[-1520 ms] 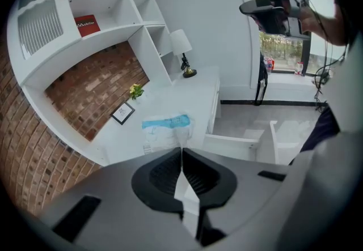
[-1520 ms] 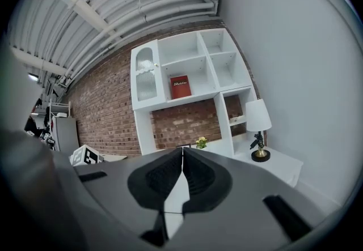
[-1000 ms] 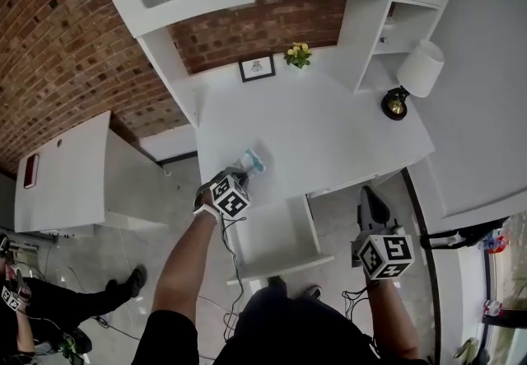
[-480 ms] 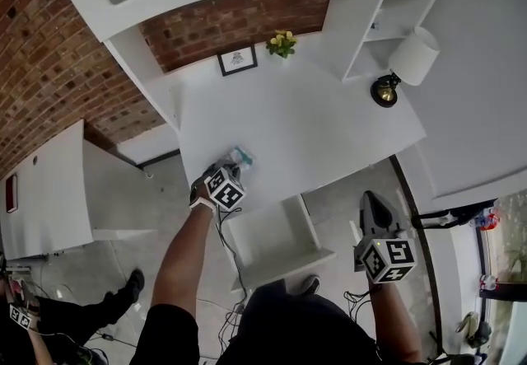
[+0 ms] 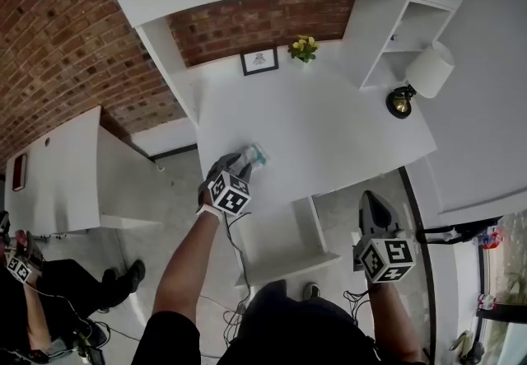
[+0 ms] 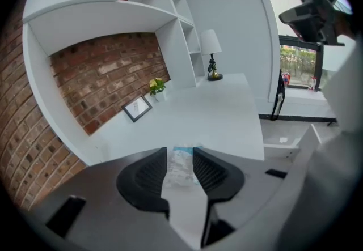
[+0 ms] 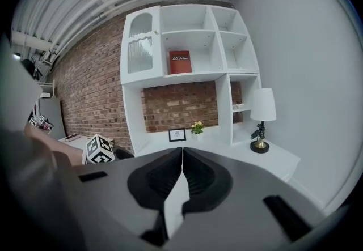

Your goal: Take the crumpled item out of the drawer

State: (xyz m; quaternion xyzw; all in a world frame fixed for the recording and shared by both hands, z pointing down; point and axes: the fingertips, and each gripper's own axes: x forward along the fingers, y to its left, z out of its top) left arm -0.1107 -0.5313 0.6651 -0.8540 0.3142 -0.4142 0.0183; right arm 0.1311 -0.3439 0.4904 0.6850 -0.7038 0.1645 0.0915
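The crumpled item [image 5: 255, 156], a clear wrapper with blue print, lies on the white desk [image 5: 329, 124] near its front left edge. My left gripper [image 5: 240, 166] sits right over it, and its jaws are opening. In the left gripper view the wrapper [image 6: 180, 170] rests on the desk between the spread jaws of that gripper [image 6: 180, 152], and the pads do not press it. The drawer [image 5: 280, 240] below the desk edge stands pulled out and looks empty. My right gripper [image 5: 375, 208] hangs beside the drawer, shut [image 7: 182, 150] with nothing in it.
At the back of the desk stand a small picture frame [image 5: 258, 61] and a yellow flower pot [image 5: 304, 48]. A white-shaded lamp [image 5: 416, 79] is at the right. A shelf unit [image 7: 187, 68] rises above, and a low white cabinet [image 5: 58, 174] stands to the left.
The left gripper's jaws have spread apart, letting go of the wrapper, which now rests on the desk. The right gripper has hardly moved.
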